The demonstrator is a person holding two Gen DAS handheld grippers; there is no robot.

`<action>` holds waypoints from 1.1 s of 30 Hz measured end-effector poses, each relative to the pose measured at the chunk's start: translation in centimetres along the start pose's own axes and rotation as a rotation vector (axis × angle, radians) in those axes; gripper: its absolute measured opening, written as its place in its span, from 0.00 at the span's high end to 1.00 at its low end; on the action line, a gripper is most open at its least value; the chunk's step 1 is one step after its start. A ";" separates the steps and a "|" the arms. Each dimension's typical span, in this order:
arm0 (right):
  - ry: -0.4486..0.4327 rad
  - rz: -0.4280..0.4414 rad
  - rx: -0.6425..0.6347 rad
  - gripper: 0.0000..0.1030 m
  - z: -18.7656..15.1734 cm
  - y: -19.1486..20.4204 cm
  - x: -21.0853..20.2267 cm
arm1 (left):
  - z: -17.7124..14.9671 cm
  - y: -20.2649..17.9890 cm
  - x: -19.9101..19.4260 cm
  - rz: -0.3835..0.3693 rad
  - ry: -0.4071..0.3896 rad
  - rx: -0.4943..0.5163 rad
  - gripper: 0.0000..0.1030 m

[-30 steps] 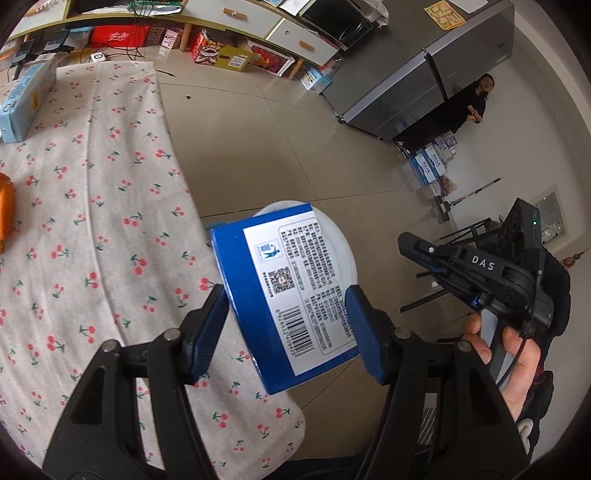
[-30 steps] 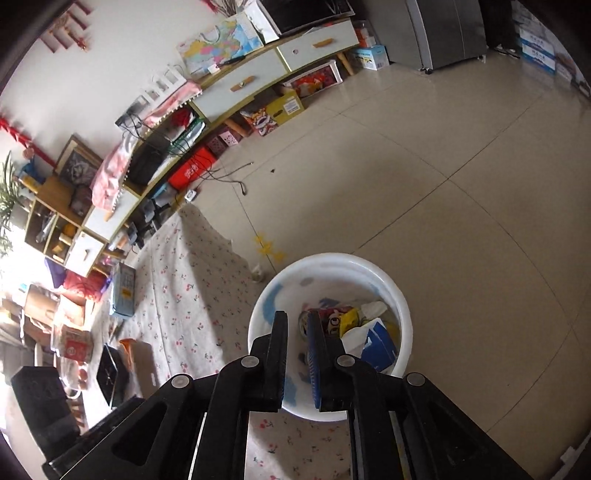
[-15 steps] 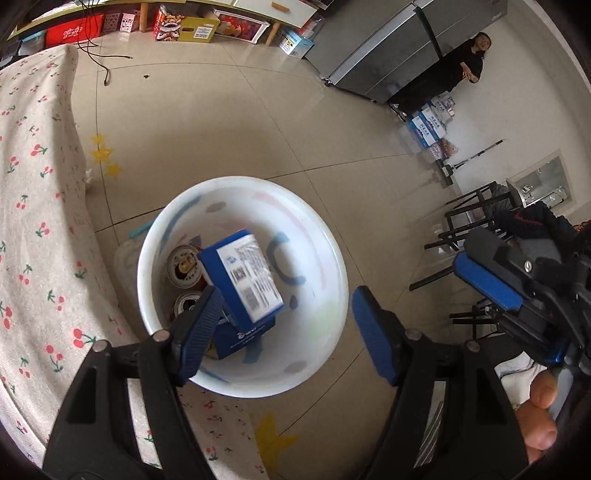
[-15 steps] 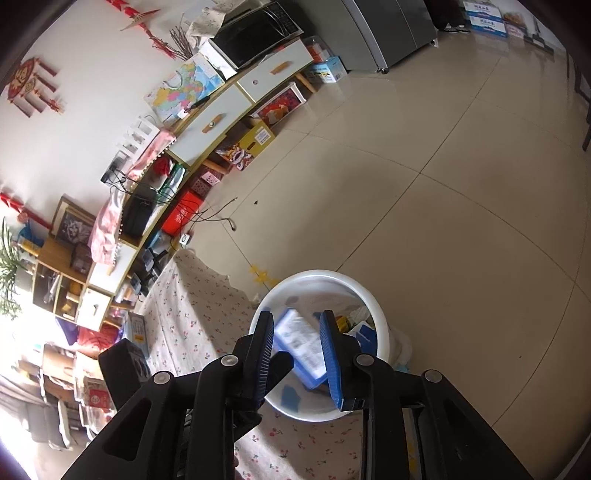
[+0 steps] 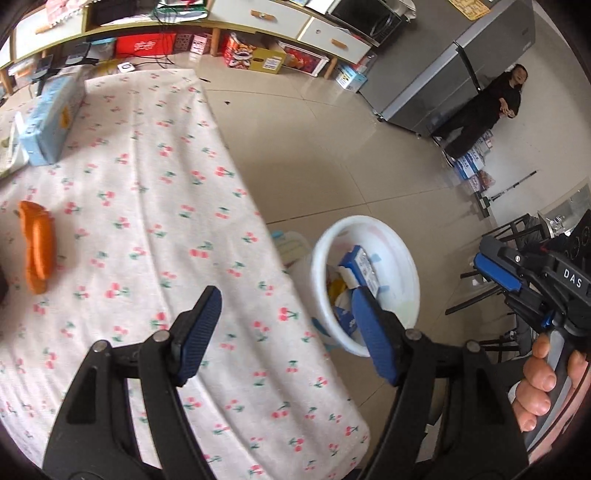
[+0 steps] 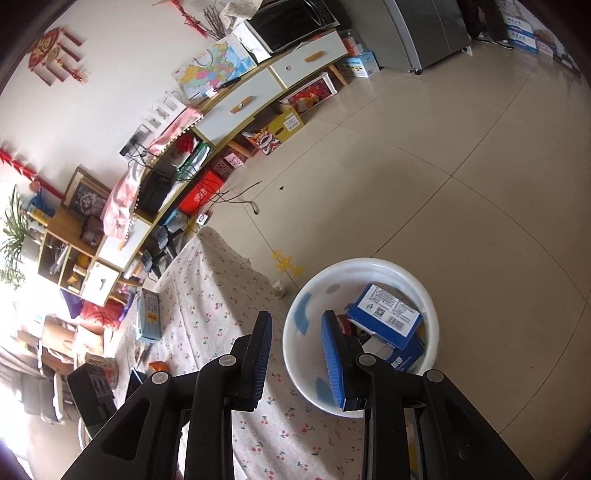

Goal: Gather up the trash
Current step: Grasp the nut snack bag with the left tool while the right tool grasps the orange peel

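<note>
A white bin [image 5: 406, 266] stands on the floor against the table's edge. Inside it a blue box with a white label [image 5: 360, 264] lies on other rubbish. My left gripper [image 5: 286, 332] hangs open over the cherry-print tablecloth [image 5: 166, 221], left of the bin, holding nothing. An orange item [image 5: 37, 247] lies on the cloth far to the left. From the right wrist, the bin [image 6: 369, 263] and the blue box [image 6: 388, 317] sit just right of my right gripper [image 6: 295, 354], which is open by a narrow gap and empty. A hand holds the right gripper [image 5: 484, 254] beyond the bin.
A light blue packet [image 5: 48, 122] lies at the table's far corner. A low cabinet [image 5: 258, 14] with boxes beneath lines the wall. A person [image 5: 484, 107] stands by the grey fridge [image 5: 436, 77]. Black chair frames [image 5: 506, 236] stand right of the bin.
My left gripper let go of the blue box, which dropped into the bin, then swung back left over the table. My right gripper's jaws went from nearly shut to a narrow gap.
</note>
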State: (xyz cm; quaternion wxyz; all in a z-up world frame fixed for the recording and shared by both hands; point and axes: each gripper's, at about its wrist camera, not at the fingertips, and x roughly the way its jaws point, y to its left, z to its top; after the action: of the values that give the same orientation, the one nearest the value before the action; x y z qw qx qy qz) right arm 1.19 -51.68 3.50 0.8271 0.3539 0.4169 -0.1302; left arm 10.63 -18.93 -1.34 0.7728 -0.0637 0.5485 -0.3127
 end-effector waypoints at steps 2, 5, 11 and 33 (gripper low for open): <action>0.028 0.024 -0.028 0.69 -0.4 1.6 0.7 | 0.6 2.3 -1.6 0.038 -0.023 -0.033 0.28; 0.086 0.074 -0.115 0.65 -1.4 5.0 2.1 | 1.7 5.8 -4.2 0.088 -0.057 -0.088 0.28; 0.145 0.141 -0.254 0.62 -3.9 11.3 4.3 | 3.4 11.9 -8.1 0.291 -0.077 -0.133 0.28; 0.336 0.090 -0.542 0.61 -10.6 22.7 15.4 | 6.6 23.6 -7.6 0.317 -0.049 -0.296 0.28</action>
State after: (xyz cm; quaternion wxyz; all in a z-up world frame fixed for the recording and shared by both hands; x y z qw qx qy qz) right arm 15.93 -26.82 -1.97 0.8157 0.1553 0.5511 0.0827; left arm 24.66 2.46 -3.05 0.8078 -0.0972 0.5725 -0.1016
